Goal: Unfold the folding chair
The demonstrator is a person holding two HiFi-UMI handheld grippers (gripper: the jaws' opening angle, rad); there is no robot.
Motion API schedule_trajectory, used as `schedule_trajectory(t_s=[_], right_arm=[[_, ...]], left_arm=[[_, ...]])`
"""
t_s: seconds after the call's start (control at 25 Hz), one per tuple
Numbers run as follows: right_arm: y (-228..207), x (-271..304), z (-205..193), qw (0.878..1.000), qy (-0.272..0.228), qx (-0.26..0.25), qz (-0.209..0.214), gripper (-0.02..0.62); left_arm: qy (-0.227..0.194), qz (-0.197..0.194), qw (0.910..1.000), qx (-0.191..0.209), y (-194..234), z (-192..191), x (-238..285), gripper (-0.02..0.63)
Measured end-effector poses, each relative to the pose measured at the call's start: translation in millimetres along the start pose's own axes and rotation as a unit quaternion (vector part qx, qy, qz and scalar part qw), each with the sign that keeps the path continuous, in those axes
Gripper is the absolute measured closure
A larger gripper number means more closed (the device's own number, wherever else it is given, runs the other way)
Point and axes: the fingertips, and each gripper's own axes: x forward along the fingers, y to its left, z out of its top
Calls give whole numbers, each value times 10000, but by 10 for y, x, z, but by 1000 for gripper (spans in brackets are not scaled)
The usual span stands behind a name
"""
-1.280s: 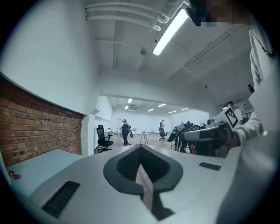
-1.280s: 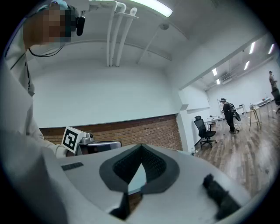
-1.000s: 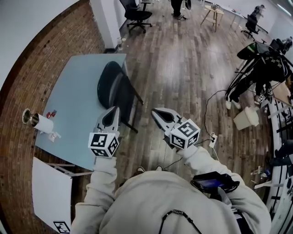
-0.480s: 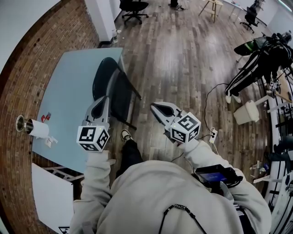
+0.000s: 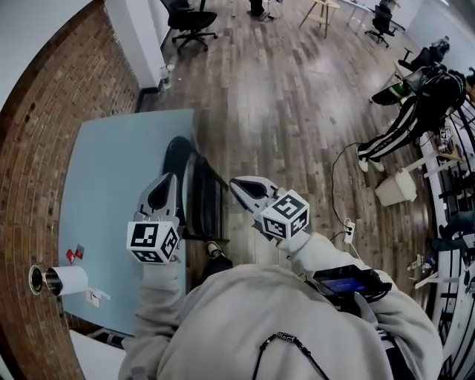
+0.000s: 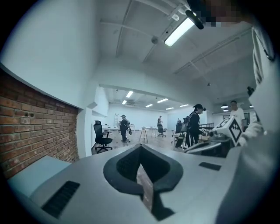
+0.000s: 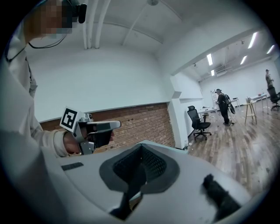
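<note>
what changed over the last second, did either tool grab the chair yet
The person stepped forward, bringing the left tool and right tool up to the folding chair, which now sits just ahead of their tips. Nothing was taken hold of or let go: both tools are shut and empty. The chair stayed folded, at the edge of the light blue table.

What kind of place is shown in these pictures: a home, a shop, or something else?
Probably an open-plan office or a lab. A black wheeled office chair stands on a wide wooden plank floor, a long ceiling strip light hangs overhead, and several people stand farther back.
</note>
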Motion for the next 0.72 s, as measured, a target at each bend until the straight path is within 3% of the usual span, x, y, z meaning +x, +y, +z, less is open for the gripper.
schedule_trajectory(t_s=[0.16,0.36,0.6,0.72], right_arm=[[-260,636,11,9994,53,221,-271,589],[-613,1101,-108,9955,247,736,-539,589],[-779,1476,82,9966,249,645,-441,589],[-754,1639,138,9977,292,549,-280,589]], left_arm=[[518,-306,9982,-69,510,-340,391,601],[842,-336,9956,-238,846,-572,674,601],[667,-90,9971,-354,1033,-510,852,601],[772,-60,9964,-335,1125,-532,893,601]])
